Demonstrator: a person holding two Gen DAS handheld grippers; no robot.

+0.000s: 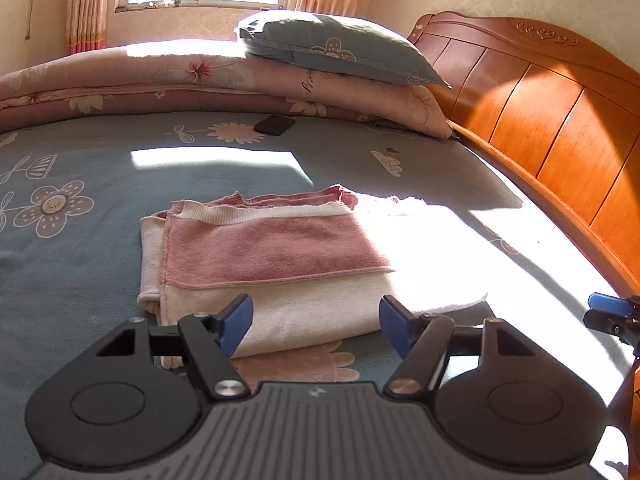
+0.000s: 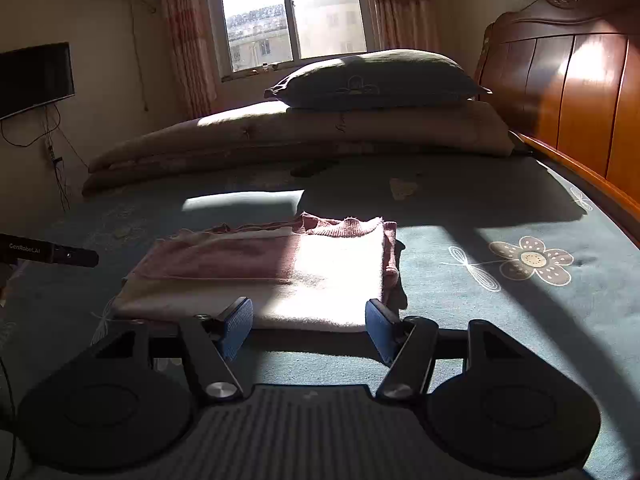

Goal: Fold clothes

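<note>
A pink and cream garment [image 1: 276, 256] lies folded into a flat rectangle on the blue flowered bedsheet [image 1: 80, 272]; half of it is in bright sunlight. My left gripper [image 1: 316, 326] hovers just in front of its near edge, jaws wide apart with nothing between the blue pads. In the right wrist view the same folded garment [image 2: 272, 272] lies ahead, and my right gripper [image 2: 308, 330] stands open before its near edge, holding nothing. The right gripper's blue tip [image 1: 608, 306] shows at the right edge of the left wrist view.
A folded floral quilt [image 1: 200, 80] with a grey-blue pillow [image 1: 340, 46] on top runs along the far side of the bed. A dark phone [image 1: 274, 125] lies near it. The wooden headboard [image 1: 540, 120] stands on the right. A wall TV [image 2: 36, 76] hangs at left.
</note>
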